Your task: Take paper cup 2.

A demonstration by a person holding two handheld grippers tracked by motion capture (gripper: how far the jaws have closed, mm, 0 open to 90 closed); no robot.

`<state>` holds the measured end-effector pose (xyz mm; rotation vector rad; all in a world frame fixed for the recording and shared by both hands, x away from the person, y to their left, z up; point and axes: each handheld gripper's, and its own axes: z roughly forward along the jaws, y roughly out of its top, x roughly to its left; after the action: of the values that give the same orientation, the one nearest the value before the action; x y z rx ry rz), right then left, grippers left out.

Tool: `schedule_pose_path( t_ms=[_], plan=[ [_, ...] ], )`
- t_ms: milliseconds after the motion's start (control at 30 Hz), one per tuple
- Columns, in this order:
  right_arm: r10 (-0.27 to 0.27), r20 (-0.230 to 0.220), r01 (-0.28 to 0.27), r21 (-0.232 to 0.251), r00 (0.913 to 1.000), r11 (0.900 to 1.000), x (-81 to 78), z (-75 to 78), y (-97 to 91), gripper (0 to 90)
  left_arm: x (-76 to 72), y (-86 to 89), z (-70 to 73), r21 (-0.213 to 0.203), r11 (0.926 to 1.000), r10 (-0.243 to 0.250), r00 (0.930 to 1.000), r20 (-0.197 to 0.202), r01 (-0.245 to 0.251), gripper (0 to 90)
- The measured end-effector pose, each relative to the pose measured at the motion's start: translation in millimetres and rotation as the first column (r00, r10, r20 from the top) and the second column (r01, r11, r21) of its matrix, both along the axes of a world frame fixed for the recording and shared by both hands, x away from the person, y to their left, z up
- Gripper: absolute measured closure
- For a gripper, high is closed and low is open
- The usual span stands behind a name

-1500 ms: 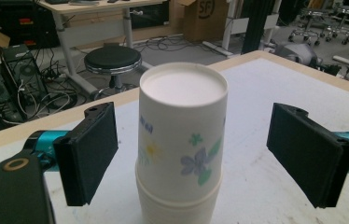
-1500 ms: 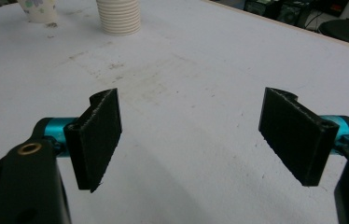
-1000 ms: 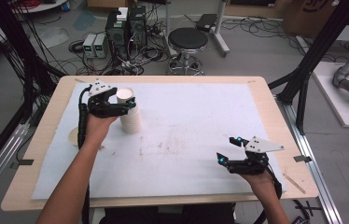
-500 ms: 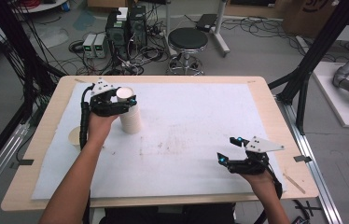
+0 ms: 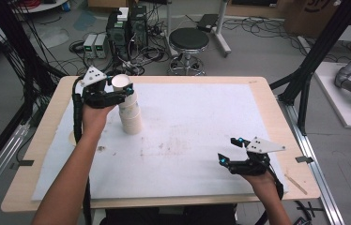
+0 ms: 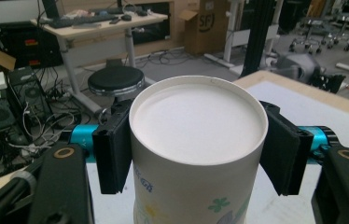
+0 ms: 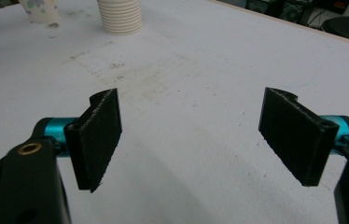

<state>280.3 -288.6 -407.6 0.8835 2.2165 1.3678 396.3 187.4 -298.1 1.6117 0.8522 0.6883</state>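
Note:
A stack of upside-down white paper cups (image 5: 132, 121) stands on the white mat (image 5: 197, 117) at the far left. My left gripper (image 5: 123, 91) is at the top of the stack, and its jaws have just been closing on the top cup (image 5: 121, 83). In the left gripper view both pads press the sides of that printed cup (image 6: 196, 140), base up, between the jaws of the left gripper (image 6: 196, 154). My right gripper (image 5: 227, 150) hovers low at the mat's near right. It stands open with nothing between the jaws of the right gripper (image 7: 193, 135). The ribbed stack (image 7: 119, 16) shows far off.
Another printed cup (image 7: 39, 10) stands on the mat beyond the stack, and it peeks out beside my left forearm (image 5: 72, 137). A round stool (image 5: 188, 40), computer boxes and cables lie on the floor behind the table. A black frame post (image 5: 305, 89) stands at the right edge.
The left jaws have shut on the top cup and raised it a little off the stack. The right gripper has stayed where it was.

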Motion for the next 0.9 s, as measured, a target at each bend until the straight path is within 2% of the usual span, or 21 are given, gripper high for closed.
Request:
schedule_pose_path(
  t_ms=[267, 333, 433, 500, 633, 767, 900],
  plan=[
    [0.002, 0.002, -0.002, 0.001, 1.0, 1.0, -0.7, 1.3, 0.9, 21.9, -17.2, 2.4, 38.1, -0.045, 0.9985, -0.028, 0.9965, 0.079, 0.032, 35.5],
    [0.003, 0.008, -0.003, 0.002, 1.0, 1.0, -0.7, 1.7, 1.2, 21.9, -21.4, 1.1, 42.6, -0.063, 0.9968, -0.043, 0.9956, 0.084, 0.049, 35.8],
    [0.003, 0.009, -0.003, 0.002, 1.0, 1.0, -0.8, 1.9, 1.4, 21.8, -28.3, -3.1, 44.5, -0.093, 0.9907, -0.093, 0.9933, 0.068, 0.099, 35.9],
    [0.004, 0.008, -0.004, -0.001, 1.0, 1.0, -0.6, 1.6, 1.3, 21.9, -33.7, -7.1, 41.8, -0.119, 0.9831, -0.132, 0.9893, 0.062, 0.139, 35.9],
    [0.001, 0.006, -0.001, -0.004, 1.0, 1.0, 0.0, 1.0, 0.5, 21.9, -45.6, -17.6, 28.9, -0.13, 0.9681, -0.21, 0.9766, 0.046, 0.214, 35.9],
    [0.004, 0.002, -0.004, -0.008, 1.0, 1.0, 0.6, 0.8, 0.7, 21.8, -58.5, -30.0, 11.0, -0.106, 0.9568, -0.268, 0.9627, 0.035, 0.271, 35.9],
    [0.004, 0.003, -0.004, -0.007, 1.0, 1.0, 0.9, 2.1, 1.7, 21.9, -65.1, -37.4, -3.4, -0.093, 0.951, -0.294, 0.9555, 0.018, 0.295, 35.9]
  ],
)
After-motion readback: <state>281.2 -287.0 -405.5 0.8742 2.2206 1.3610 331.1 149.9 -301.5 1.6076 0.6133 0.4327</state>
